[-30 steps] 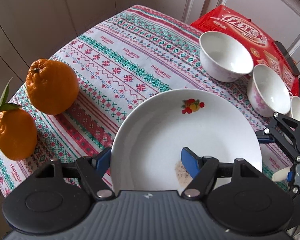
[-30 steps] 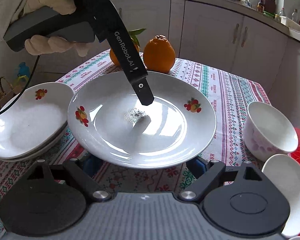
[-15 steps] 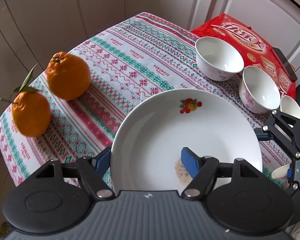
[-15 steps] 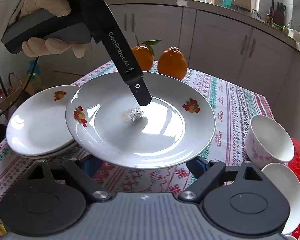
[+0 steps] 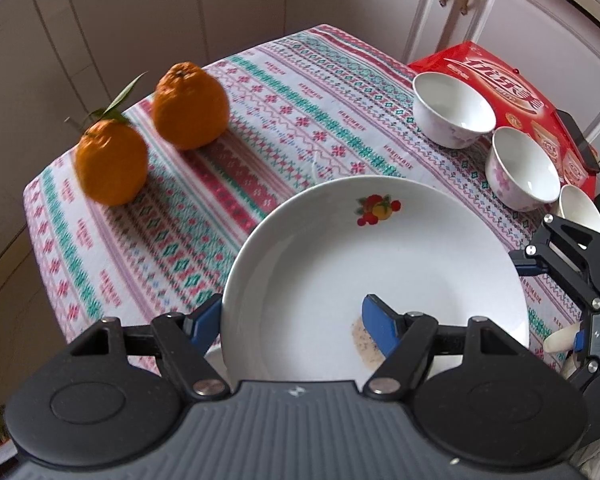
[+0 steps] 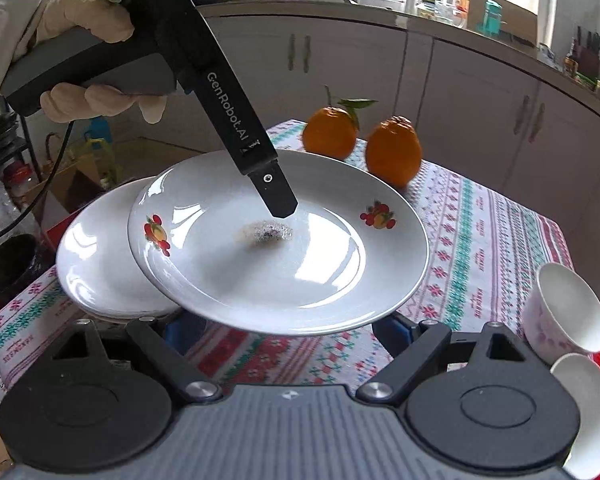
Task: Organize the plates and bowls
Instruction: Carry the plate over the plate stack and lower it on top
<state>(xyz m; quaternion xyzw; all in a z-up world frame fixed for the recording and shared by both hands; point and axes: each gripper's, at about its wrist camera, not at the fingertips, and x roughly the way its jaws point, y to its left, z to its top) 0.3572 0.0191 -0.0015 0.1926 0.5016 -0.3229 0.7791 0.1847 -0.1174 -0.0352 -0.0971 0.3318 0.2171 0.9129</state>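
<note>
A white plate with fruit prints (image 5: 380,264) (image 6: 284,248) is held in the air above the table. My left gripper (image 5: 296,316) is shut on its rim: one blue finger (image 5: 380,330) lies on top of the plate, the other (image 5: 204,320) is under it. It shows from outside in the right wrist view (image 6: 276,200). My right gripper (image 6: 292,332) is open, its fingers below the plate's near edge, not touching it. A stack of plates (image 6: 96,264) sits on the table, partly beneath the held plate. Three white bowls (image 5: 452,110) (image 5: 522,168) (image 5: 580,208) stand at the right.
Two oranges (image 5: 190,106) (image 5: 110,162) sit at the far table corner on the patterned tablecloth (image 5: 300,120). A red packet (image 5: 500,80) with a dark phone (image 5: 578,140) lies behind the bowls. Cabinets surround the table. Clutter stands on the floor at the left (image 6: 12,208).
The held plate has risen and moved left, over the edge of the plate stack. The table and oranges look farther below both cameras.
</note>
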